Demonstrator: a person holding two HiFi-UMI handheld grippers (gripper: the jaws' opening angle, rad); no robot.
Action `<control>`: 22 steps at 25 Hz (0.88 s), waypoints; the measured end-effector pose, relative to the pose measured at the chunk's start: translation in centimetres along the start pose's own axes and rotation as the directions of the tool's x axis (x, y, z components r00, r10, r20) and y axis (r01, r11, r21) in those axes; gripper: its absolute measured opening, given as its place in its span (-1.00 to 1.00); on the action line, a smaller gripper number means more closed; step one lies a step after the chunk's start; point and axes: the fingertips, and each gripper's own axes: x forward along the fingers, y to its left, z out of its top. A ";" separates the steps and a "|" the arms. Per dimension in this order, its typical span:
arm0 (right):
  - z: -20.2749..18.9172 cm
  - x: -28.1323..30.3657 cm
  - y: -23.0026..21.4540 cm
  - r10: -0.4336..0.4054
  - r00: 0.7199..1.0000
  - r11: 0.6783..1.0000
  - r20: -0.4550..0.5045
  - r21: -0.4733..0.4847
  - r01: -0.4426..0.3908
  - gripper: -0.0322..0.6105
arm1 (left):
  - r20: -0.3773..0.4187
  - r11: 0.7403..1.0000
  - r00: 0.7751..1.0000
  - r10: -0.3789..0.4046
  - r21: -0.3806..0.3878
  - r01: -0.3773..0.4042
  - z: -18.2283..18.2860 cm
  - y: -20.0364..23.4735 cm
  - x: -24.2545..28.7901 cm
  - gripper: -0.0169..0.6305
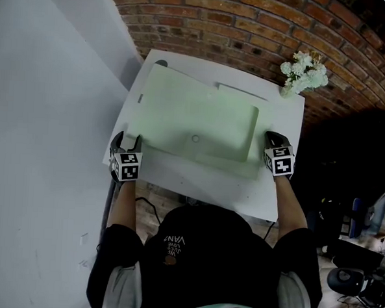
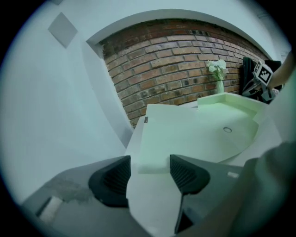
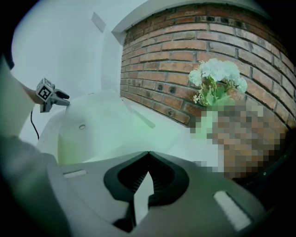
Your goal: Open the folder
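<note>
A pale green folder [image 1: 195, 114] lies flat on the white table [image 1: 210, 190], with a round snap button [image 1: 195, 138] near the front edge of its cover. My left gripper [image 1: 129, 141] is at the folder's near left corner, jaws open. In the left gripper view that corner of the folder [image 2: 194, 134] lies between the open pads of my left gripper [image 2: 149, 173], which do not press on it. My right gripper [image 1: 271, 138] sits just off the folder's right edge. In the right gripper view its tips [image 3: 148, 153] meet, shut, with nothing seen between them, and the folder [image 3: 106, 129] lies beyond.
A small vase of white flowers [image 1: 305, 73] stands at the table's far right corner against the brick wall [image 1: 239, 23]. A thin pale strip [image 1: 242, 91] lies behind the folder. A white wall [image 1: 45, 108] runs along the left. A dark chair [image 1: 360, 284] is at the right.
</note>
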 end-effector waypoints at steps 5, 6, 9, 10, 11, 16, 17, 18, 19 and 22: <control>0.2 -0.5 -0.5 -0.003 1.000 1.000 0.015 0.015 0.002 -0.90 | 0.045 1.000 0.999 0.018 -0.019 -0.017 1.2 0.3 -1.4 -0.15; 0.5 -0.7 -0.6 -0.002 1.000 1.000 0.025 0.020 0.002 -0.90 | 0.056 1.000 0.998 0.023 -0.017 -0.022 1.6 0.3 -1.7 -0.15; 1.4 -1.4 -0.8 0.002 0.998 1.000 0.059 0.025 -0.003 -0.90 | 0.091 0.999 0.995 0.035 0.000 -0.035 3.2 0.3 -2.8 -0.15; 1.8 -1.6 -0.7 0.003 0.997 1.000 0.072 0.025 -0.005 -0.90 | 0.100 0.999 0.994 0.038 0.005 -0.039 3.7 0.3 -3.2 -0.15; 2.1 -1.8 -0.7 0.005 0.996 1.000 0.084 0.025 -0.008 -0.90 | 0.109 0.999 0.993 0.041 0.007 -0.042 4.1 0.2 -3.6 -0.15; 3.1 -2.7 -0.4 0.017 0.992 0.999 0.123 0.025 -0.021 -0.90 | 0.153 0.998 0.987 0.055 0.007 -0.057 5.6 0.0 -4.9 -0.15; 3.2 -2.8 -0.3 0.020 0.991 0.999 0.129 0.026 -0.023 -0.90 | 0.161 0.998 0.985 0.057 0.008 -0.059 5.8 -0.1 -5.1 -0.15; 3.3 -3.0 -0.2 0.022 0.990 0.999 0.137 0.027 -0.026 -0.90 | 0.170 0.998 0.984 0.060 0.008 -0.062 6.1 -0.1 -5.4 -0.15; 3.5 -3.1 -0.2 0.024 0.989 0.999 0.145 0.028 -0.029 -0.90 | 0.180 0.998 0.982 0.062 0.009 -0.065 6.4 -0.2 -5.7 -0.15; 4.1 -3.8 -0.1 0.026 0.985 0.999 0.171 0.032 -0.032 -0.90 | 0.210 0.997 0.975 0.069 0.010 -0.073 7.4 -0.3 -6.6 -0.15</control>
